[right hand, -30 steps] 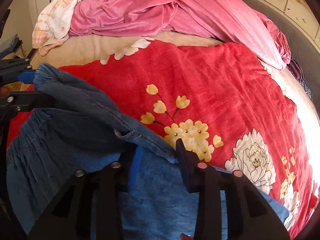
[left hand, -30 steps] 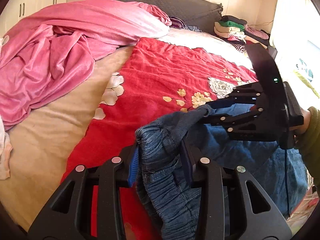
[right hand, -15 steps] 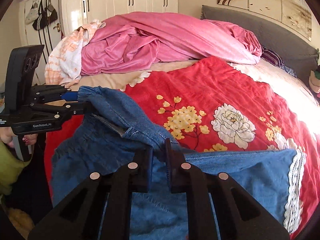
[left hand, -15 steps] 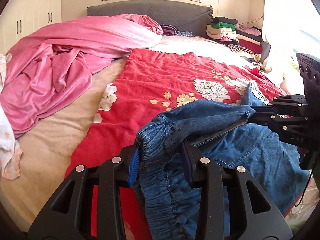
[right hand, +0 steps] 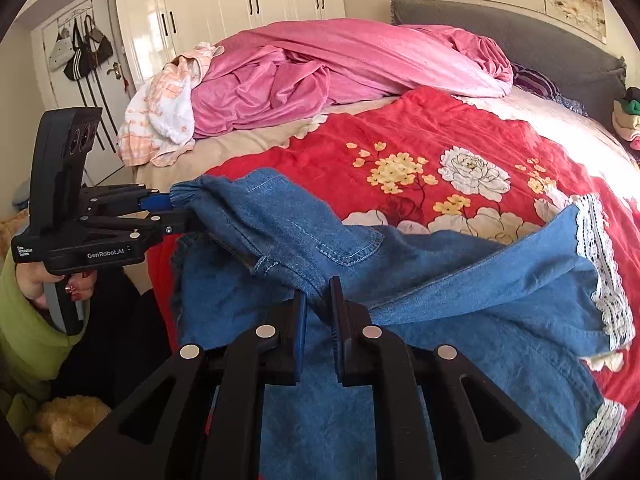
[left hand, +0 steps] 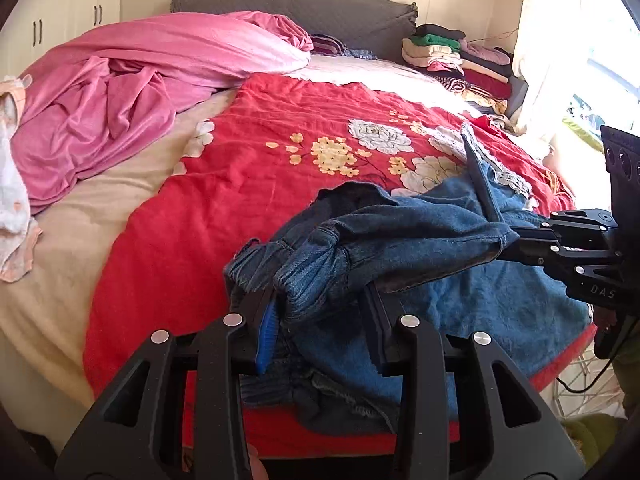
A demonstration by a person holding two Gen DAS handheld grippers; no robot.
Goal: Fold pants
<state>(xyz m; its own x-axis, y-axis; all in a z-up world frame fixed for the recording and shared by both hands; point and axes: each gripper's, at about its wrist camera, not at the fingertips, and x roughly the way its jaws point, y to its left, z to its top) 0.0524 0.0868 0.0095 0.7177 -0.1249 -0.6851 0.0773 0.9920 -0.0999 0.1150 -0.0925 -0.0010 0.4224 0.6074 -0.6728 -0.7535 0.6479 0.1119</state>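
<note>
One pair of blue denim pants (right hand: pixel 460 276) lies across the near edge of the bed (left hand: pixel 72 240), on the red floral quilt (left hand: pixel 256 160), its long axis running from the elastic waistband at the left hand to two lace-trimmed cuffs at the right. The left gripper (left hand: pixel 320 320) pinches the bunched waistband, its jaws held apart by thick folds of cloth. The right gripper (right hand: pixel 318 308) has its jaws pressed nearly together on a seam further along, lifting a ridge of denim between the two. One pink duvet (right hand: pixel 360 68) is heaped near the headboard (left hand: pixel 320 4); one stack of folded clothes (left hand: pixel 460 56) sits in the far corner. The lower pant layer is hidden beneath the raised fold, and both grippers' bodies cover the nearest fabric.
</note>
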